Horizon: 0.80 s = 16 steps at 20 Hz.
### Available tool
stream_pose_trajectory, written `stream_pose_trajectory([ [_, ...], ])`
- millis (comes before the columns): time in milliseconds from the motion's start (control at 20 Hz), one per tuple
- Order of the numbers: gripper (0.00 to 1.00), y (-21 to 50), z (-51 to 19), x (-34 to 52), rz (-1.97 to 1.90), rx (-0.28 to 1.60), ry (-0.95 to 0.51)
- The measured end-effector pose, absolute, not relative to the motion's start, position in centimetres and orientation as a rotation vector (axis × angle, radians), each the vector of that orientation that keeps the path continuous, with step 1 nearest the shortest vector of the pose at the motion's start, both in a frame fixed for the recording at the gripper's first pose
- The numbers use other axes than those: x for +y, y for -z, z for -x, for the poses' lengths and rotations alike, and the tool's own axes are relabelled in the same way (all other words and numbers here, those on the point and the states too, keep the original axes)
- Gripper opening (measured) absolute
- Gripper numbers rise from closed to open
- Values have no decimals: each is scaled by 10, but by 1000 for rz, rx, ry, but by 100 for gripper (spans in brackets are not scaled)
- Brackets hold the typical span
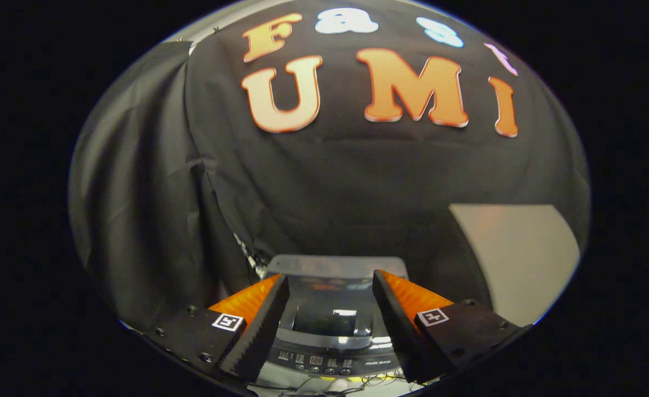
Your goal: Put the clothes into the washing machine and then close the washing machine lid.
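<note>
Between the spread, empty fingers [331,281] sits the washing machine [332,325].

Black cloth [357,182] is being hung as the back wall, creased and sagging in soft folds. A second cloth [137,220] is being draped to its left, overlapping it along a vertical seam. A pale panel [514,253] is being propped low against the back cloth on the right, with its top edge level. A speckled black-and-white patch [250,255] is being exposed where the two cloths part near the bottom. Thin dark wires [357,381] are being left tangled on a white surface [280,380], well below the panel.
</note>
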<state>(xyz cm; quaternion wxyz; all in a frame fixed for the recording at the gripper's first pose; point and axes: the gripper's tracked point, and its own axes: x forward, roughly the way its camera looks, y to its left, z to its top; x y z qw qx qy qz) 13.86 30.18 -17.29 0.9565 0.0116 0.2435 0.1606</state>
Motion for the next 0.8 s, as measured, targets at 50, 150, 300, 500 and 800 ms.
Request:
stream_pose_trajectory([
  [50, 99, 149, -137, 292, -21, 446, -316],
  [150, 98, 118, -138, 277, -26, 358, -274],
  [300, 98, 95, -146, 239, -1, 269, -190],
  [500, 98, 55, -124, 174, 6, 173, -100],
  [800, 98, 25, -73, 101, 7, 111, -41],
])
